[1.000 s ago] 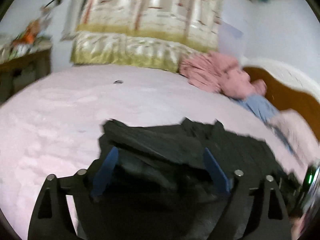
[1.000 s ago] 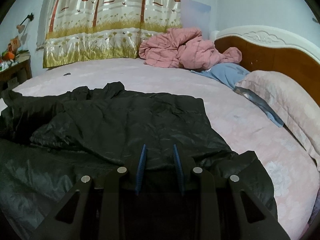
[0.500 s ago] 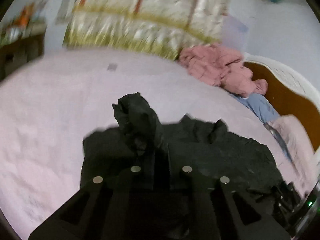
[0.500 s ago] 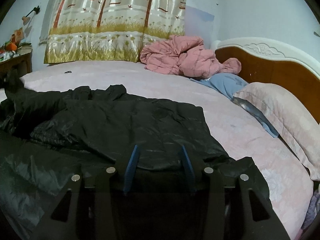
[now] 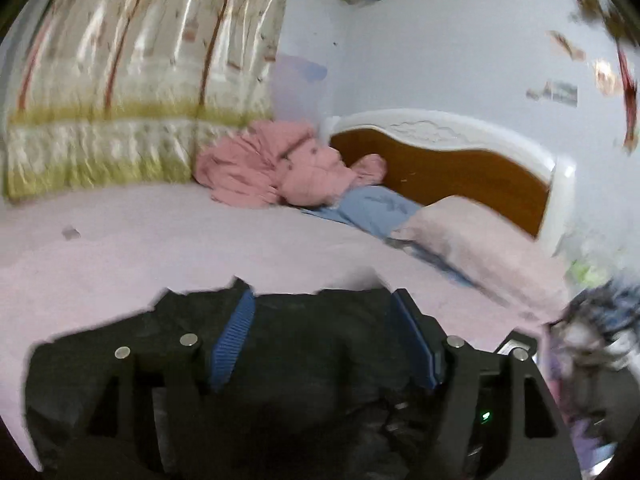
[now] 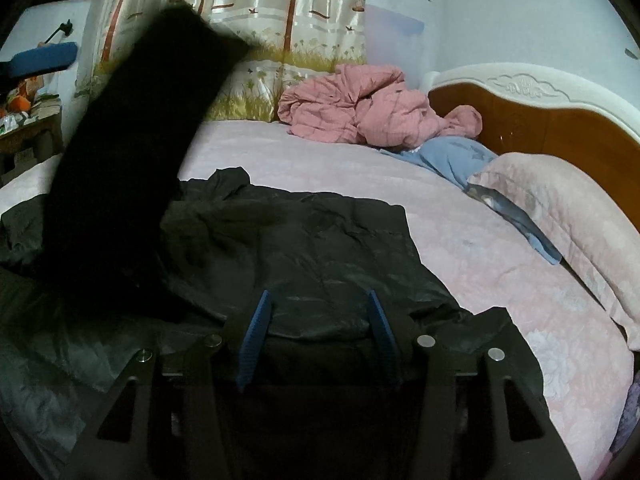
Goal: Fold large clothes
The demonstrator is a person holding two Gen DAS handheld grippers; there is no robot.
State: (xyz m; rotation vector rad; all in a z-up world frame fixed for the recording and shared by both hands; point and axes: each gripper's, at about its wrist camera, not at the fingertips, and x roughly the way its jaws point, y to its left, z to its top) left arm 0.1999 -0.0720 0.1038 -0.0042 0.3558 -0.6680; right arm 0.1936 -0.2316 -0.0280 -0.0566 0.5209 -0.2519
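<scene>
A large black jacket lies spread on the pink bed. One black sleeve is in mid-air at the left of the right wrist view, blurred, swinging over the jacket body. My right gripper is open, its blue pads just above the jacket's near edge. My left gripper is open and empty, with the jacket under and between its fingers. A blue pad of the left gripper shows at the far left of the right wrist view.
A crumpled pink quilt and a blue cloth lie at the bed's far end. A pink pillow rests against the brown and white headboard. A tree-print curtain hangs behind. A cluttered table stands at left.
My left gripper, shut on a black sleeve half a second ago, has opened and swung right; the sleeve now flies loose over the jacket. My right gripper has opened wider.
</scene>
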